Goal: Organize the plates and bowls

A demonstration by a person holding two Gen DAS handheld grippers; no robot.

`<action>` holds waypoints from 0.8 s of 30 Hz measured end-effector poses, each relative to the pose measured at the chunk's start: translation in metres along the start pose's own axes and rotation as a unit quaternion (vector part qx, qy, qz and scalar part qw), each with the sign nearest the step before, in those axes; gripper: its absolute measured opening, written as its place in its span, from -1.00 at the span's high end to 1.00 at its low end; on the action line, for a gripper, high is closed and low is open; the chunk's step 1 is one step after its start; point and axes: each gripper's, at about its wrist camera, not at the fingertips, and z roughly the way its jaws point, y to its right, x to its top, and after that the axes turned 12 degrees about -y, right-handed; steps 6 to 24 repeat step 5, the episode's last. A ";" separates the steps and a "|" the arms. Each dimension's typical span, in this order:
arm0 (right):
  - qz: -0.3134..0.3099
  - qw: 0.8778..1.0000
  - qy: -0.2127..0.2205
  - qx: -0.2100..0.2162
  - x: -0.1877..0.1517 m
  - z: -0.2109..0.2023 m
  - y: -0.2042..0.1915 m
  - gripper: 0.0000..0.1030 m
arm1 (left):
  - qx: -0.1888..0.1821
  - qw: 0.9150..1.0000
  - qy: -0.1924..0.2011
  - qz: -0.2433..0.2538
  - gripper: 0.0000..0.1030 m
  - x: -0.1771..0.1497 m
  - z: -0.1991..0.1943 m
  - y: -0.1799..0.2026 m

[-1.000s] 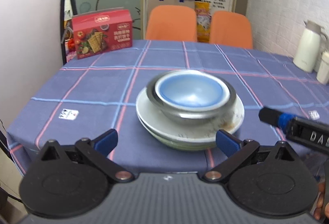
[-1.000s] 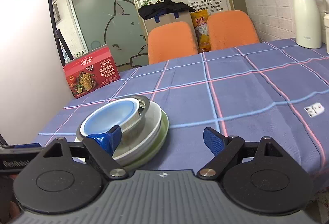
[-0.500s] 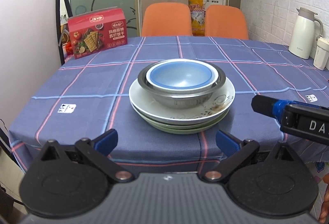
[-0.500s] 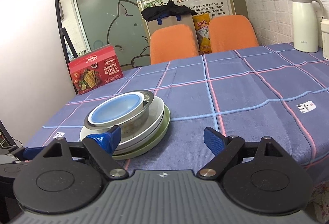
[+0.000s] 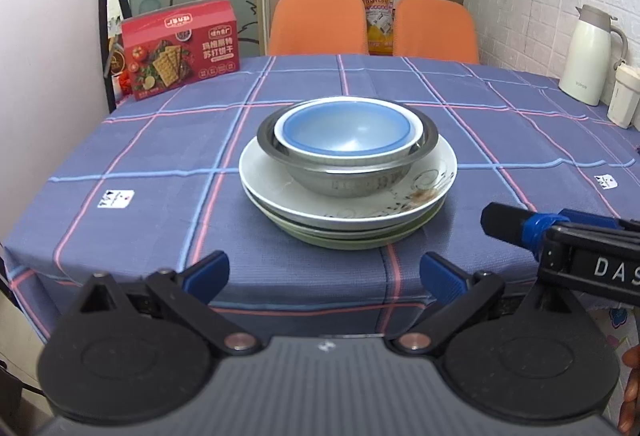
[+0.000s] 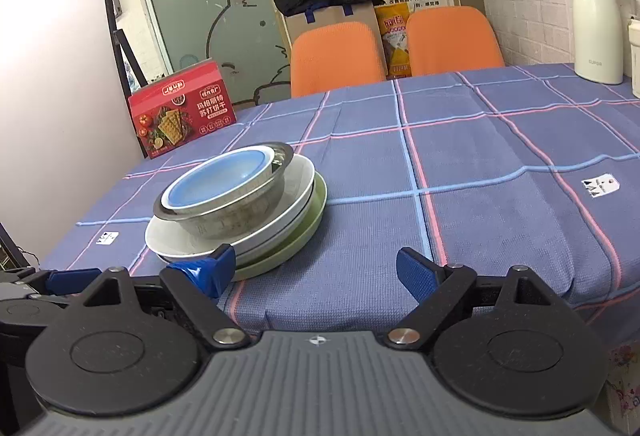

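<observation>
Tableware is stacked on the blue checked tablecloth [image 5: 168, 139], directly ahead of the left gripper [image 5: 324, 270] and between the lines of its two fingers. The stack is built as follows: a green plate [image 5: 420, 232] at the bottom, a white plate [image 5: 264, 171] above it, a steel bowl [image 5: 344, 183] on the white plate, and a blue bowl [image 5: 346, 129] nested inside the steel bowl.

The left gripper is held released, with both fingers spread wide and nothing between them. It is kept apart from the stack, just off the near table edge. The right gripper [image 6: 316, 272] is likewise spread open and grasps nothing. In its view the stack is seen ahead and to the left, with its left fingertip [image 6: 212, 270] overlapping the rim of the green plate in the picture; contact cannot be confirmed.

A fingertip of the right gripper is seen in the left wrist view, beyond and right of the right finger.

Beyond the stack, a red cracker box [image 5: 180, 47] is found far ahead of the left finger. Two orange chairs [image 5: 320, 23] are placed behind the far table edge. A white thermos jug [image 5: 590, 55] is located far ahead and right of the right finger. No object is placed between the left gripper's fingers and the stack.
</observation>
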 end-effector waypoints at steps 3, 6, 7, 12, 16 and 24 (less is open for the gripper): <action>0.006 1.000 0.000 0.000 -0.001 -0.001 0.003 -0.45 | -0.005 1.000 0.005 -0.004 -0.94 0.000 0.001 -0.001; 0.007 1.000 0.002 -0.003 -0.001 -0.002 0.003 -0.45 | -0.002 1.000 0.005 -0.005 -0.94 0.001 0.002 -0.002; 0.007 1.000 0.002 -0.003 -0.001 -0.002 0.003 -0.45 | -0.002 1.000 0.005 -0.005 -0.94 0.001 0.002 -0.002; 0.007 1.000 0.002 -0.003 -0.001 -0.002 0.003 -0.45 | -0.002 1.000 0.005 -0.005 -0.94 0.001 0.002 -0.002; 0.007 1.000 0.002 -0.003 -0.001 -0.002 0.003 -0.45 | -0.002 1.000 0.005 -0.005 -0.94 0.001 0.002 -0.002; 0.007 1.000 0.002 -0.003 -0.001 -0.002 0.003 -0.45 | -0.002 1.000 0.005 -0.005 -0.94 0.001 0.002 -0.002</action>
